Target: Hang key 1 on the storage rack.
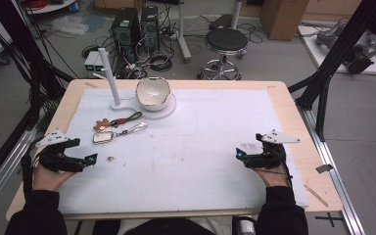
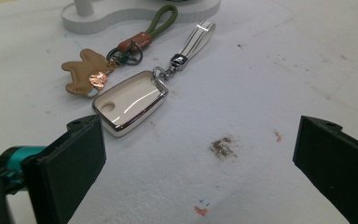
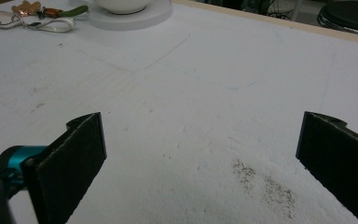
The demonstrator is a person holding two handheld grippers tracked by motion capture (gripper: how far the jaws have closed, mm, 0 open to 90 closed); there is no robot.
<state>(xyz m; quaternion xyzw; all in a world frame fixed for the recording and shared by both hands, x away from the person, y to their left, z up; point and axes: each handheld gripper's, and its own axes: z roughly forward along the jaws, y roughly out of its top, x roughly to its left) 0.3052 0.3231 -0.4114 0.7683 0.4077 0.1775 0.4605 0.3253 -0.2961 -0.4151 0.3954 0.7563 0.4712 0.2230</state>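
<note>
White foam sheeting (image 1: 200, 147) covers most of the pale wooden table (image 1: 293, 117), and it is scuffed and smudged in places. Nearest the person, two dark-sleeved forearms come in over the table's front edge, one toward each front corner of the sheet. The left gripper (image 1: 92, 159) lies low over the sheet with its jaws standing wide apart and nothing between them; in the left gripper view its black pads (image 2: 81, 154) frame bare foam and a small brownish smudge (image 2: 223, 147). The right gripper (image 1: 238, 153) sits well apart from it on the other side, its jaws likewise spread wide and empty, over a grey speckled patch (image 3: 265, 184) of the sheet.

Just beyond the left gripper lies the key fob (image 2: 130, 102), cream with a shiny metal rim, flat on the sheet and untouched. A silver strap (image 2: 196, 37) runs from its ring, away from the fob. Beside the fob, touching or nearly so, is a tan leather charm (image 2: 81, 70) on a green cord loop (image 2: 161, 21).

Farther from the fob stands a white post (image 1: 108, 73) on a flat white base (image 1: 164, 110), and a white bowl (image 1: 152, 93) rests on that same base. Past the table, on the grey floor, are computer towers (image 1: 137, 27), tangled cables and a round black stool (image 1: 225, 41).
</note>
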